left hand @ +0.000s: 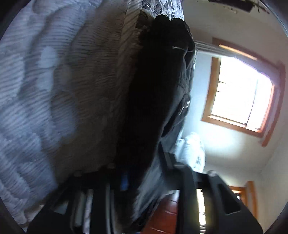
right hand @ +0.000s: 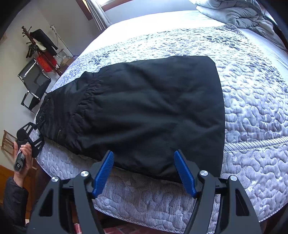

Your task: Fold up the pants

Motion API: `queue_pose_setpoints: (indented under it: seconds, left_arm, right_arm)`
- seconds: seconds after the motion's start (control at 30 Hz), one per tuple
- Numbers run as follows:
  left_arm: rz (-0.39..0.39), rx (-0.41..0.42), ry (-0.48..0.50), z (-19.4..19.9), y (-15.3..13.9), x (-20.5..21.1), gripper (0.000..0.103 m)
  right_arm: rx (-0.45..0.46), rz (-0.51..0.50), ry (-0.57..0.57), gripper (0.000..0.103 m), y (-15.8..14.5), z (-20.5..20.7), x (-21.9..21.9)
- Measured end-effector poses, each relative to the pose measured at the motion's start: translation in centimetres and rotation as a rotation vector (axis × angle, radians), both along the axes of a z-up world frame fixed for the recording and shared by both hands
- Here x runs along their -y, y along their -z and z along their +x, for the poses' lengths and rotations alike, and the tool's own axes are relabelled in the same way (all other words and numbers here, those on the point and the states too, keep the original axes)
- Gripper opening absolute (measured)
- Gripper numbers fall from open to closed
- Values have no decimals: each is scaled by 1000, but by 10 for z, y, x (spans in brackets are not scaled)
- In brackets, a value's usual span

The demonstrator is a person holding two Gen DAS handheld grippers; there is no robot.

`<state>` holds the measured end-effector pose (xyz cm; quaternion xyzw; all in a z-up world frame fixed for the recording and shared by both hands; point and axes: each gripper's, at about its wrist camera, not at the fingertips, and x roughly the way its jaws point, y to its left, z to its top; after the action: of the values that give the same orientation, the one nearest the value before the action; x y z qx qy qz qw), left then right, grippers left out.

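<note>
Black pants (right hand: 147, 108) lie folded flat on the quilted bed (right hand: 252, 93), waistband to the left. My right gripper (right hand: 144, 153) hovers over their near edge, blue pads (right hand: 105, 171) wide apart and pressing on nothing. The left gripper (right hand: 36, 136), held by a hand (right hand: 24, 153), sits at the waistband end, its tips hidden by the cloth. The left wrist view is blurred and rolled: dark pants fabric (left hand: 154, 90) runs down between the fingers of the left gripper (left hand: 144, 174). Whether the pads press on it does not show.
A bunched grey duvet (right hand: 239, 14) lies at the bed's far right corner. A black chair (right hand: 34, 84) and a coat rack with clothes (right hand: 41, 46) stand left of the bed. A bright window (left hand: 241, 93) is in the wall. The bed's edge is right under my right gripper.
</note>
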<state>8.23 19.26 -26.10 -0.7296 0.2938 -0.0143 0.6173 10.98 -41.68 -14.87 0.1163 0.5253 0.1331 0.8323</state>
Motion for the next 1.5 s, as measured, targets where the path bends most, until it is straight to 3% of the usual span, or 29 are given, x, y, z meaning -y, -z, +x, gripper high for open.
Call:
queue_pose_setpoints:
  seconds: [0.07,0.1,0.23,0.27,0.33,0.37,0.4,0.57,0.77,1.0,1.13,1.27,1.33,1.43,1.5]
  left_arm:
    - [-14,61,7,7,-6,-2,72]
    - [-12,63,14,11,-9,-2,77]
    - [28,-1,40,18,-17,3,77]
    - [41,-8,48,21,-19,5,76]
    - [77,-23,70,22,-22,10,52]
    - [92,-26,81,21,-23,13,21]
    - [101,-10,90,20,-23,14,17]
    - [168,36,78,13,-41,24,12]
    - [389,134,154,31,-106,53,9]
    - [495,230,239,68,-159,103,10]
    - [584,301,330,83,-188,146,11]
    - [728,385,498,93,-215,215,19]
    - [761,411,582,92,-221,246,22]
    - [793,487,796,91,-221,304,18]
    - [833,482,932,86,-215,346,18]
  right_arm:
    - [-4,-3,-2,70,2,-1,0]
    - [-6,-2,-1,70,3,-1,0]
    - [-11,-4,5,71,4,1,-1]
    - [-11,-7,4,71,5,1,-3]
    - [-9,-9,0,72,5,0,-4]
    - [-9,-8,-6,72,5,0,-5]
    - [-10,-8,-8,72,5,0,-5]
    - [-17,-4,-10,72,7,1,-5]
    - [-10,6,-11,72,8,1,-2]
    - [-2,37,-1,72,9,-1,4]
    - [4,57,15,72,10,-2,12]
    - [5,112,48,72,12,-4,24]
    - [5,141,65,72,13,-5,29]
    - [7,190,90,72,14,-7,37]
    - [8,212,105,72,15,-8,42]
